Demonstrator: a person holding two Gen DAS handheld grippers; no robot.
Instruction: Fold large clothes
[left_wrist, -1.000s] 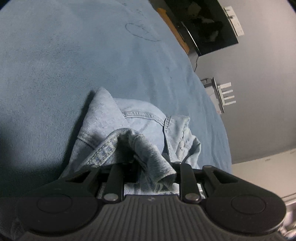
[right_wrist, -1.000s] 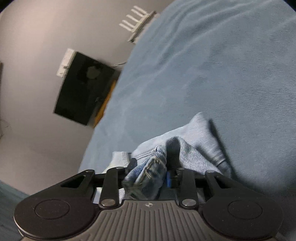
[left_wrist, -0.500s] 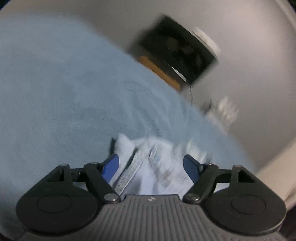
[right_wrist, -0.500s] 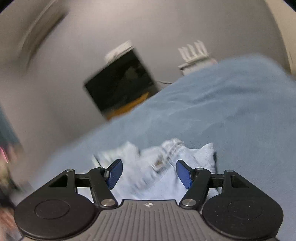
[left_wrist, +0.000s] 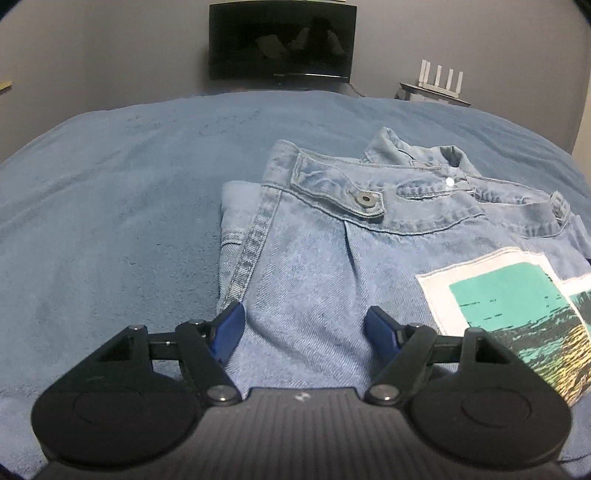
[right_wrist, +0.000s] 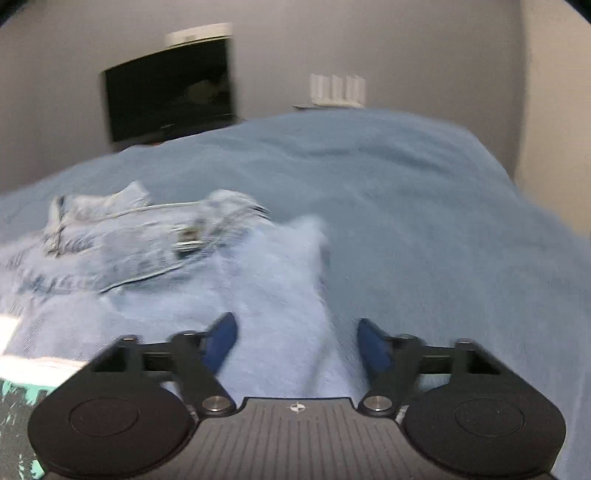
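Observation:
A light blue denim jacket (left_wrist: 369, 251) lies folded on the blue bed cover (left_wrist: 110, 206), with a white and teal printed patch (left_wrist: 517, 302) on its back. My left gripper (left_wrist: 304, 326) is open and empty, just above the jacket's near left part. The jacket also shows, blurred, in the right wrist view (right_wrist: 166, 266). My right gripper (right_wrist: 295, 336) is open and empty over the jacket's near right edge.
A dark monitor (left_wrist: 282, 40) stands against the grey wall beyond the bed. A white router with several antennas (left_wrist: 439, 79) sits on a small shelf to its right. The bed cover (right_wrist: 424, 221) stretches wide around the jacket.
Both grippers were shut on denim folds one second ago. They opened, let the jacket go and pulled back. The jacket now lies flat and folded.

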